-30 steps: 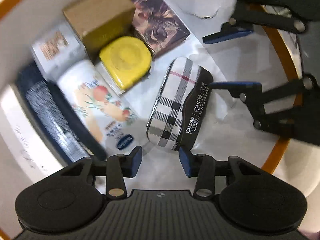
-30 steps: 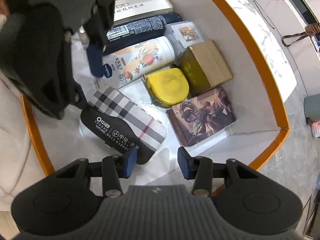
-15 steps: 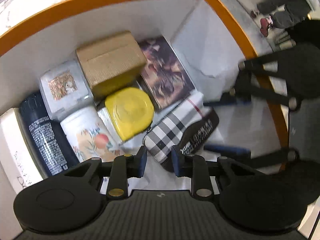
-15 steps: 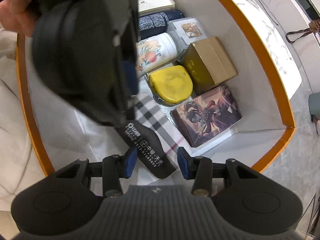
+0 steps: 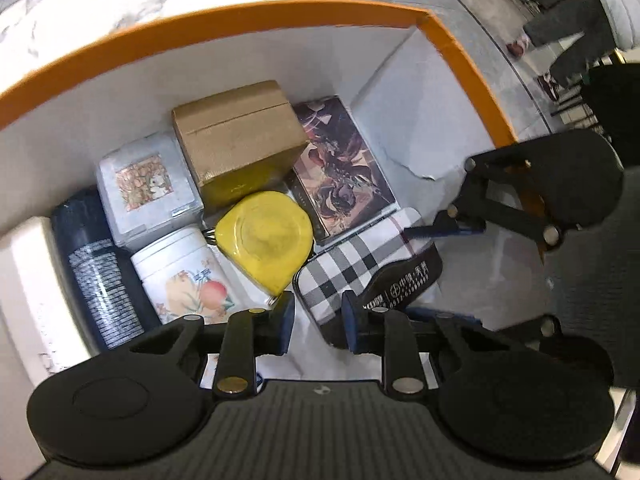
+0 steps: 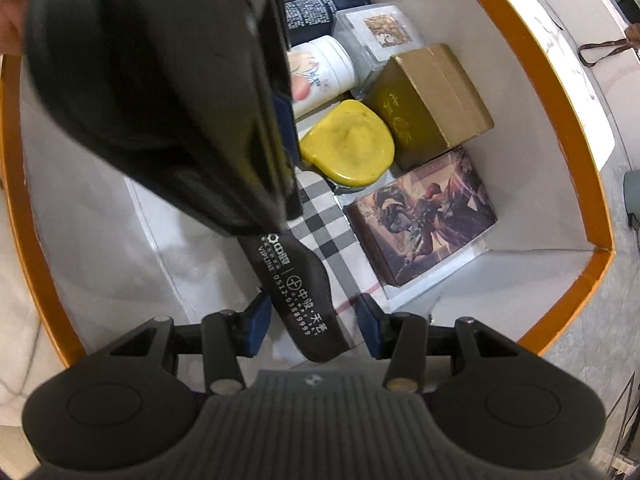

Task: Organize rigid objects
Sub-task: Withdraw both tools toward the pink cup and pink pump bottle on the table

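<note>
The orange-rimmed box with white inner walls holds everything. Along its far side lie a white carton, a dark blue can, a white bottle with a peach print, a clear case, a gold-brown box and an illustrated box, packed side by side. A yellow round-cornered case rests on top, between the bottle and the illustrated box. The plaid glasses case lies just beside the yellow one, its black flap with white print turned toward the open floor of the box. The left gripper has just been closing its jaws and now pinches one end of the glasses case narrowly. The right gripper straddles the other end, its jaws half apart; whether the pads actually press the case is hard to tell from here.
</note>
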`<state>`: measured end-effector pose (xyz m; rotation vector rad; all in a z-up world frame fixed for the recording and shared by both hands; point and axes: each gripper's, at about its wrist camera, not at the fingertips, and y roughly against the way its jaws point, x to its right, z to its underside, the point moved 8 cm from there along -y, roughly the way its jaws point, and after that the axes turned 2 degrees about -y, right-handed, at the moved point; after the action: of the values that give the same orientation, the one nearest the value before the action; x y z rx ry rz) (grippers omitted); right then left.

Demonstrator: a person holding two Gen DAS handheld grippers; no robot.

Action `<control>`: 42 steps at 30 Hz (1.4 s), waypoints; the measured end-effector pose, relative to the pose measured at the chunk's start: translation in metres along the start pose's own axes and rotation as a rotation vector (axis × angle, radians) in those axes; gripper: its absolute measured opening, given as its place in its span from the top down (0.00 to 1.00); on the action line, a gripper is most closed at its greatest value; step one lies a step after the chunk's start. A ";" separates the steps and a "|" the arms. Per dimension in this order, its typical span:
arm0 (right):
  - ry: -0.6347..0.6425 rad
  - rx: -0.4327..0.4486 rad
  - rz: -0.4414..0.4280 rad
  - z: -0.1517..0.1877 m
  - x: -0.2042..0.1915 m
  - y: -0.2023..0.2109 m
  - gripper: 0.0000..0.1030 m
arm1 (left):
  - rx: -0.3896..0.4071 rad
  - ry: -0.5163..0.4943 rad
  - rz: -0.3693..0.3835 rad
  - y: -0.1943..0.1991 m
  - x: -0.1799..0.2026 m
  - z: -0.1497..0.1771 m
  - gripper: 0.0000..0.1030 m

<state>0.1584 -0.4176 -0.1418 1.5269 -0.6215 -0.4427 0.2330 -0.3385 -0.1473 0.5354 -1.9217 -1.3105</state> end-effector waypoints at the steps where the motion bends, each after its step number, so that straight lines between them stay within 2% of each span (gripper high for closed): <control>1: -0.007 0.001 0.003 0.000 0.000 0.002 0.56 | 0.011 -0.019 -0.012 0.005 0.002 0.002 0.73; 7: -0.100 0.063 0.035 -0.005 0.009 0.028 0.54 | 0.101 -0.127 -0.082 0.048 0.007 0.017 0.72; 10: -0.194 0.095 0.101 -0.011 0.017 0.040 0.54 | 0.159 -0.144 -0.118 0.074 0.007 0.024 0.72; 13: -0.256 0.178 0.151 -0.021 0.017 0.061 0.49 | 0.241 -0.159 -0.133 0.098 0.008 0.035 0.72; 16: -0.332 0.254 0.174 -0.036 0.012 0.085 0.48 | 0.312 -0.141 -0.157 0.128 -0.002 0.047 0.73; 19: -0.398 0.314 0.183 -0.057 0.005 0.103 0.49 | 0.382 -0.124 -0.212 0.155 -0.026 0.063 0.73; 22: -0.401 0.384 0.186 -0.089 -0.010 0.122 0.49 | 0.398 -0.046 -0.279 0.178 -0.065 0.085 0.74; 27: -0.332 0.459 0.127 -0.153 -0.041 0.136 0.48 | 0.404 0.070 -0.360 0.210 -0.124 0.127 0.74; 31: -0.212 0.421 0.102 -0.204 -0.073 0.125 0.48 | 0.403 0.098 -0.378 0.224 -0.151 0.155 0.74; 35: -0.063 0.305 0.102 -0.244 -0.101 0.093 0.51 | 0.370 0.121 -0.372 0.216 -0.167 0.174 0.74; 39: 0.212 0.153 0.154 -0.255 -0.134 0.059 0.54 | 0.365 0.138 -0.351 0.203 -0.176 0.181 0.74; 42: 0.383 0.059 0.207 -0.253 -0.142 0.039 0.46 | 0.384 0.157 -0.329 0.194 -0.184 0.187 0.74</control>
<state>0.2022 -0.1308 -0.1020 1.5318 -0.4862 0.0283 0.2203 -0.0216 -0.0700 1.1525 -2.0174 -1.0515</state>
